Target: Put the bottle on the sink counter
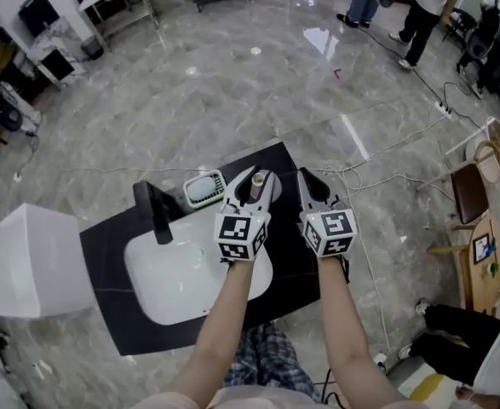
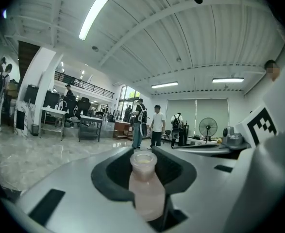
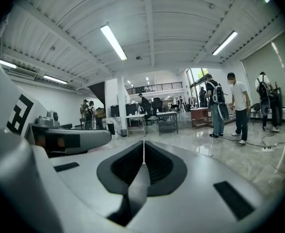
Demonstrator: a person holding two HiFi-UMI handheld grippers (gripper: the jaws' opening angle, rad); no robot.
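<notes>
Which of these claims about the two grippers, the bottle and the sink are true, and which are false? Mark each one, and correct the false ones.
1. The left gripper grips a pale pink bottle. True.
2. The right gripper's jaws stand wide apart. False: they are together, with nothing between them.
3. A black faucet stands at the white sink basin. True.
4. The bottle lies in the sink basin. False: it is upright between the left gripper's jaws.

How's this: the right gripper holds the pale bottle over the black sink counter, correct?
No. The left gripper holds the pale bottle over the black sink counter, as the left gripper view shows; the right gripper is shut and empty.
</notes>
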